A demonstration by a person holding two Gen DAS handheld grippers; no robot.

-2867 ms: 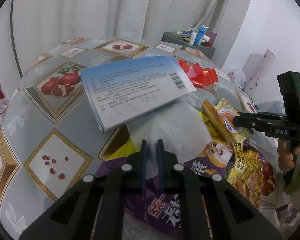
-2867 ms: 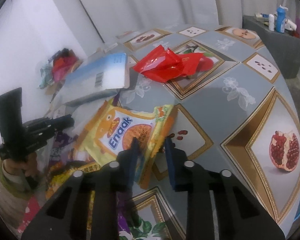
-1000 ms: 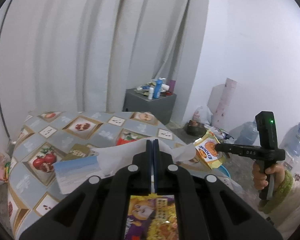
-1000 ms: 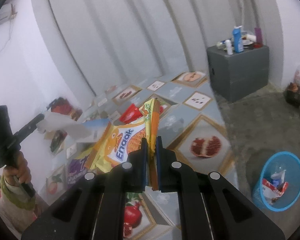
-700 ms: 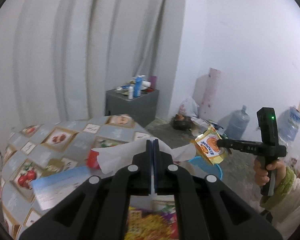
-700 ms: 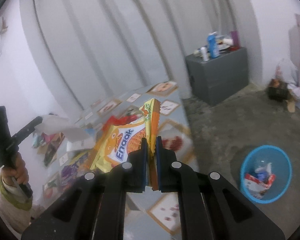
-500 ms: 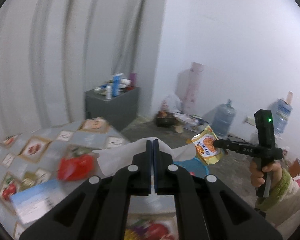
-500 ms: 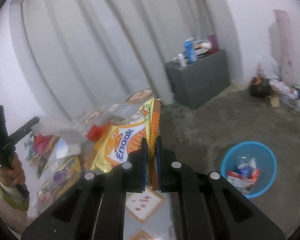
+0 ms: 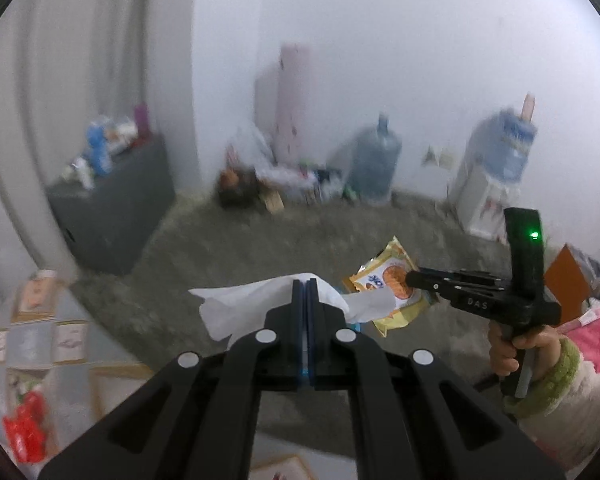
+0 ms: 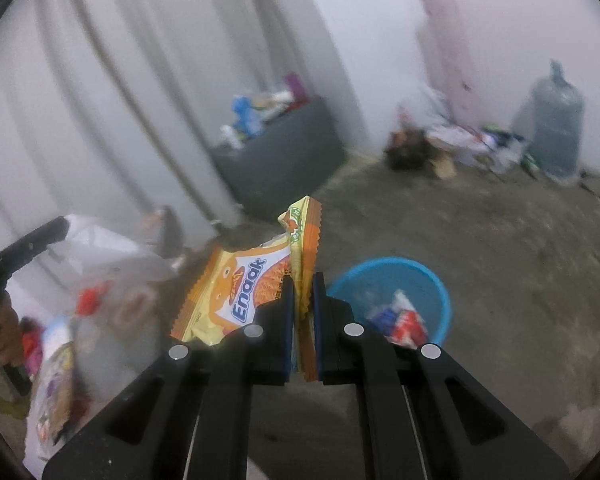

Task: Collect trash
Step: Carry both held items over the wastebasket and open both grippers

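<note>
While both of my hands are raised above the floor, each gripper carries one piece of trash. My left gripper (image 9: 305, 280) has its jaws pressed together on a crumpled white tissue (image 9: 236, 304), which fans out to the left and right of the tips. My right gripper (image 10: 303, 276) has its jaws pinching the folded edge of a yellow and orange snack wrapper (image 10: 240, 284) printed with the word "Enaak"; the wrapper sticks up above the tips and spreads out to the left.

From the right wrist view, a blue trash basket (image 10: 436, 280) stands on the grey concrete floor (image 10: 500, 260) just to the right of the jaws and lower down, with some red, white and blue litter already inside. At the left edge of that view the left gripper shows as a dark bar with the tissue at its tip.

From the left wrist view, my right hand (image 9: 512, 348), in a green-cuffed sleeve (image 9: 556, 380), holds the right gripper's handle at the right, with a green light lit on it. The tabletop (image 9: 32, 344), patterned in grey and gold squares, lies at the lower left with a red wrapper (image 9: 24, 436) on it. Farther off are a dark grey cabinet (image 9: 112, 208) with bottles on top, and a large water bottle (image 9: 374, 168) against the white wall. The background is blurred.
</note>
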